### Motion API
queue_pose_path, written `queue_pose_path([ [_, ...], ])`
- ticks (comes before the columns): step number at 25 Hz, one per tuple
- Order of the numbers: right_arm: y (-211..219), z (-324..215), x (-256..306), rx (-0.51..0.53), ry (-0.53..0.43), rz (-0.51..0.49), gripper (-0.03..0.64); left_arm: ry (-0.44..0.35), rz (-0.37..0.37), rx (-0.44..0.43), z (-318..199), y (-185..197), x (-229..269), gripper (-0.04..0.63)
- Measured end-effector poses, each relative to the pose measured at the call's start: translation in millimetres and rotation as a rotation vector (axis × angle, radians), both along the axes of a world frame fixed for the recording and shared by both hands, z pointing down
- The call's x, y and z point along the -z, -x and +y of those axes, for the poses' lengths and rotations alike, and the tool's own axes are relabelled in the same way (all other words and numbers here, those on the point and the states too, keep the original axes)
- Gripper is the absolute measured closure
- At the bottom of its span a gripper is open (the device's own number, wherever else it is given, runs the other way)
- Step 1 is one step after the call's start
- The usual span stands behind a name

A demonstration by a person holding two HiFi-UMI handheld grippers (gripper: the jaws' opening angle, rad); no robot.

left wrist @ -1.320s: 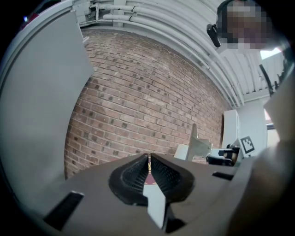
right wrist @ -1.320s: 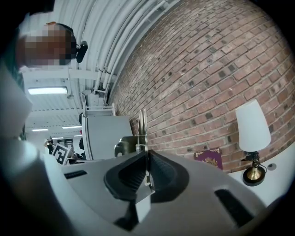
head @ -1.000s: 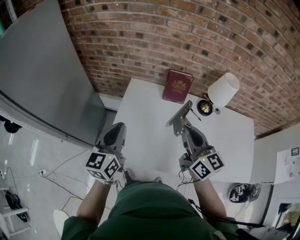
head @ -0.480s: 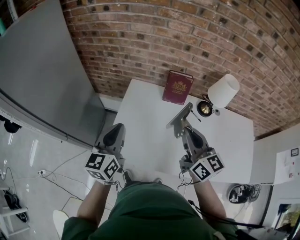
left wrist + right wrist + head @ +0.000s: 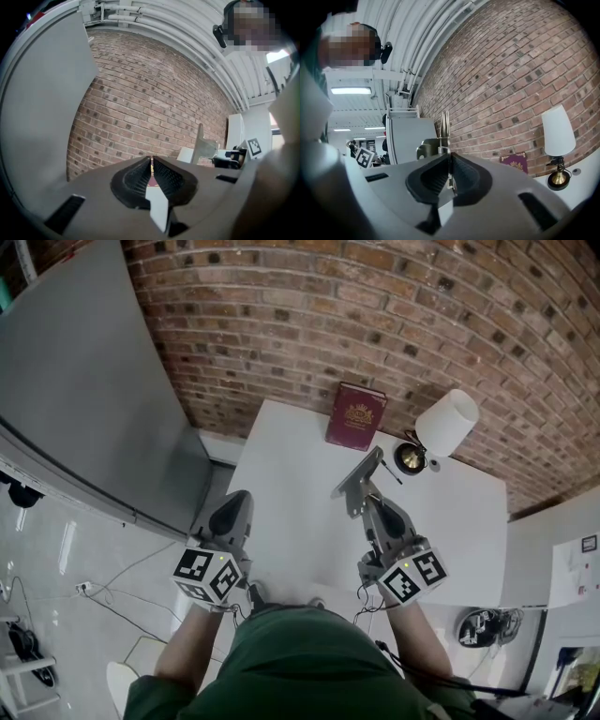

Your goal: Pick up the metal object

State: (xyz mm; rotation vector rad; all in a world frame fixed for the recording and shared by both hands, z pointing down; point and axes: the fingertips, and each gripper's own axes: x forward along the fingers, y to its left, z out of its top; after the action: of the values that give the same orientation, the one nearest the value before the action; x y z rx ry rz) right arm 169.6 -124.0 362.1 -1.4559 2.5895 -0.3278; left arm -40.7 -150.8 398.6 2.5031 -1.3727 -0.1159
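My right gripper [image 5: 372, 505] clamps the metal object [image 5: 357, 480] over the table [image 5: 291, 521]; left gripper [image 5: 232, 507] jaws sit together, empty.

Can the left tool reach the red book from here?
Probably yes: bare table lies between the left tool and the red book, and the right tool with the metal object sits off to the side. The left jaws, shut, must open first.

White table [image 5: 291, 493]: red book [image 5: 355, 414], lamp [image 5: 436, 430]
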Motion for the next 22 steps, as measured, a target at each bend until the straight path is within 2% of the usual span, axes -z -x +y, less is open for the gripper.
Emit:
queue_pose_path([
  [22, -3.4, 4.5, -5.5, -0.021, 0.023, -0.011, 0.611, 0.014, 0.007, -0.019, -4.2, -6.5, -1.4, 0.580],
])
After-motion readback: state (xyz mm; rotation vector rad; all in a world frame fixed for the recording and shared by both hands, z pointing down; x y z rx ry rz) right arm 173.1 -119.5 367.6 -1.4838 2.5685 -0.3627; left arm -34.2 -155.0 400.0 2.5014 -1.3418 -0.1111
